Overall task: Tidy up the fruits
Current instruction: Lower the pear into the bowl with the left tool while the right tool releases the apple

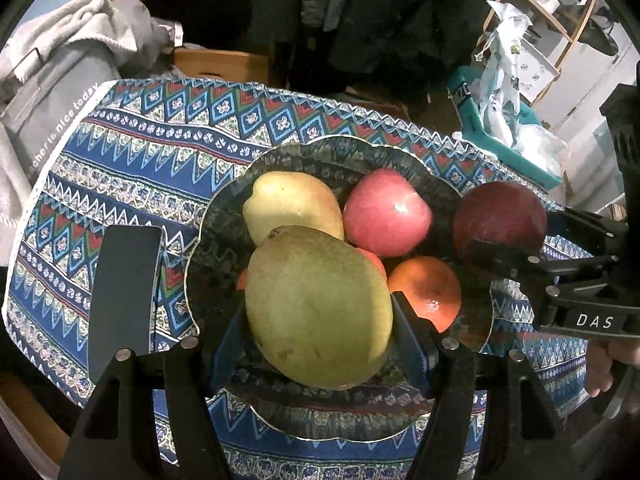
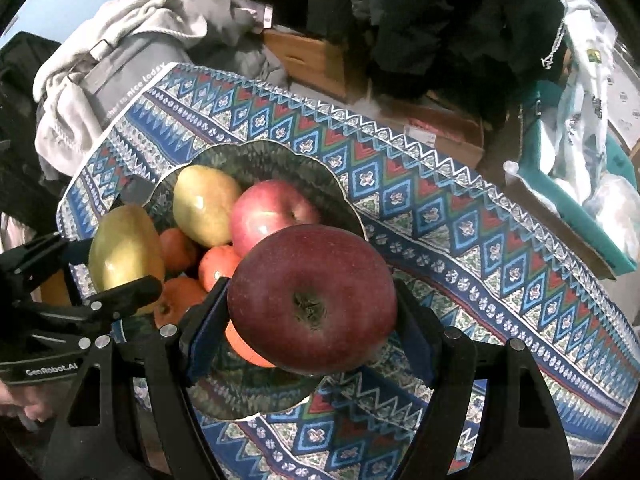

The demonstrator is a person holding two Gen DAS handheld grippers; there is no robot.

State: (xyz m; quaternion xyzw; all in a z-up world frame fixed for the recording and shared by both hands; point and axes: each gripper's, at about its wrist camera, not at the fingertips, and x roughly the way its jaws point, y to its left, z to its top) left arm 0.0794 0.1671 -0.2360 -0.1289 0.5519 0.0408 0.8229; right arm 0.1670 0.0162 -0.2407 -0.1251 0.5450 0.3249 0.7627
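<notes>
Left gripper: the black two-finger left gripper (image 1: 320, 320) pinches a large yellow-green pear-shaped fruit (image 1: 318, 308) between its blue-padded fingers, held above the near part of the bowl.
Right gripper: the black right gripper (image 2: 312, 300) pinches a dark red round apple (image 2: 312, 300), stem hollow facing the camera, over the near right rim of the bowl.
Bowl: a dark patterned glass bowl with a scalloped rim (image 1: 224, 208) sits on the cloth and holds the other fruit.
Fruit in bowl: a smaller yellow pear (image 1: 292, 206) lies at the far left; a pink-red apple (image 1: 386, 212) is just beside it on the right; an orange round citrus fruit (image 1: 428, 292) lies nearer, to the right of the held pear. From the right wrist view, more orange fruits (image 2: 178, 250) show beneath.
Table covering: a blue cloth with zigzag and diamond bands in red, white and green (image 1: 160, 140).
Other object on table: a flat black rectangular slab (image 1: 124, 280) lies left of the bowl.
Surroundings: a grey blanket heap (image 1: 80, 28) at the far left; a teal bin with white plastic bags (image 1: 508, 120) at the far right.
Person: part of a hand (image 1: 600, 368) shows behind the right gripper.
</notes>
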